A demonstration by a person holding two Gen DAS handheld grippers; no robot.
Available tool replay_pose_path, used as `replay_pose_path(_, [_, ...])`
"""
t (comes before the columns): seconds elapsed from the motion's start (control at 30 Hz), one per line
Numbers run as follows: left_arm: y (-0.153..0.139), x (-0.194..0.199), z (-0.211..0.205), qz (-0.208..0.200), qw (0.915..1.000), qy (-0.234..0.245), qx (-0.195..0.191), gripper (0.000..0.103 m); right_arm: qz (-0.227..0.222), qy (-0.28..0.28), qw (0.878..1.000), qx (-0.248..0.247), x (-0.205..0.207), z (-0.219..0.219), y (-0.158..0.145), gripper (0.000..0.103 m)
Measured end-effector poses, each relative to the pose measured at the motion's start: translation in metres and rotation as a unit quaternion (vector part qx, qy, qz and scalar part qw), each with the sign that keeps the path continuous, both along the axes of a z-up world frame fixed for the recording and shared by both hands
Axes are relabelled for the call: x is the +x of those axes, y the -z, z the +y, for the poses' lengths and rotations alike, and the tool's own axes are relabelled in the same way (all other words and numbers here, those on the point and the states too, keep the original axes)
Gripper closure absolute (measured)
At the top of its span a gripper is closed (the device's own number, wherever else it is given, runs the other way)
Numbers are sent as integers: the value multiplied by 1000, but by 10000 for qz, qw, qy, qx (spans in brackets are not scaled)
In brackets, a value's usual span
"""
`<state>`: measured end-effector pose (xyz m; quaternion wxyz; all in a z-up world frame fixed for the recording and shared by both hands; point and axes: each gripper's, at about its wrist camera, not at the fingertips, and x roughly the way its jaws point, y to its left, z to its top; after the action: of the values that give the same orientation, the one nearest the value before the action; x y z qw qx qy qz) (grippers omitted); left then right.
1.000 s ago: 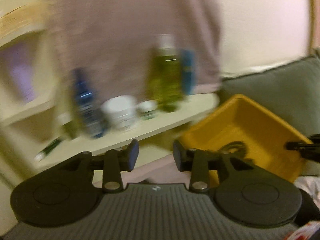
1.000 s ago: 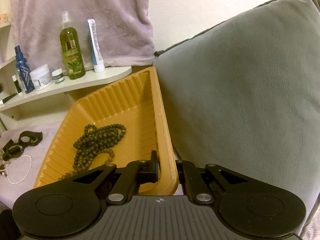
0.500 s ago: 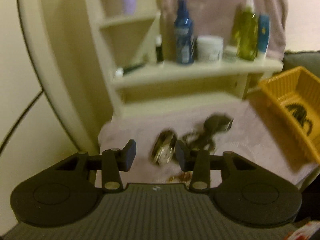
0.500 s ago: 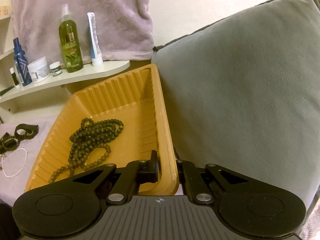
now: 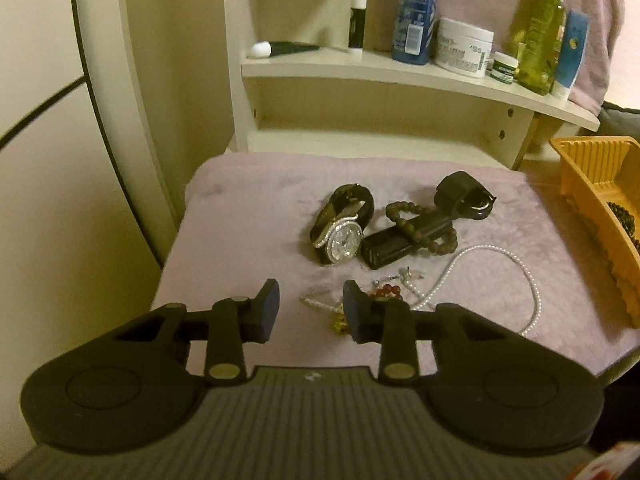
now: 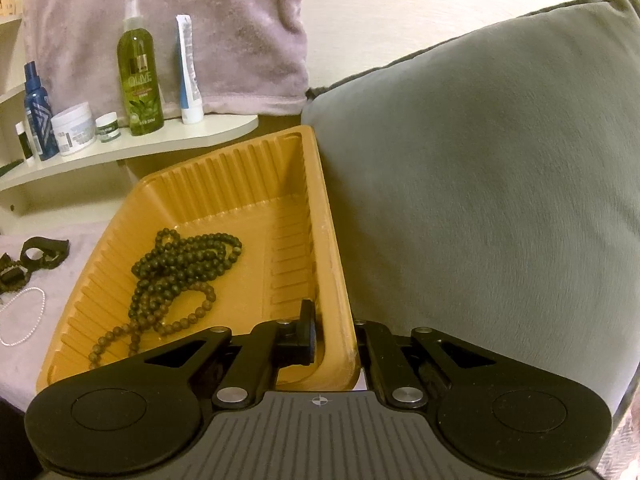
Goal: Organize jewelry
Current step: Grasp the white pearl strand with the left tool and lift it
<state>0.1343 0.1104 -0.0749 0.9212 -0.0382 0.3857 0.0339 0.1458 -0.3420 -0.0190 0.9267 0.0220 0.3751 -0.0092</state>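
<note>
Holding my left tongs open and empty over the mauve cloth, I count ahead of them one rhinestone watch, one black strap, one brown bead bracelet and one pearl strand. My right tongs pinch the orange tray wall; one dark bead necklace lies inside, left of them.

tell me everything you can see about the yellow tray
The yellow tray is an open rectangular bin of what looks like orange-yellow plastic, with ribbed walls and floor. It sits tilted against a grey cushion, its left side by the lilac cloth. A dark bead necklace lies heaped inside. The right claw clamps its near right wall, one finger inside and one outside.
</note>
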Motion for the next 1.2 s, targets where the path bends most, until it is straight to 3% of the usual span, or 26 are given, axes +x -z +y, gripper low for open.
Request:
replay_pose_path(0.23, [9,5,4,43,9993,-240,-294,79,21,-22,10000,-64,0,0,0,97])
replay_pose_path(0.27, [9,5,4,37,9992,-261,-298,82,22,-25,10000,-67,0,0,0,97])
replay_pose_path(0.3, [10,5,3,43,9992,-270,-299,94,21,-24,10000,-71,0,0,0,97])
replay_pose_path(0.33, [11,6,3,97,9992,-278,-271,98,21,-20,10000,-74,0,0,0,97])
replay_pose_path(0.47, [12,4,0,71,9997,-218,-95,102,24,-25,10000,-88,0,1,0,97])
replay_pose_path(0.73, [-14,0,-5,-230,9997,49,0,102,23,-31,10000,-90,0,0,-1,97])
replay_pose_path(1.2, [-72,16,-35,-768,9935,823,-194,102,13,-37,10000,-70,0,0,-1,97])
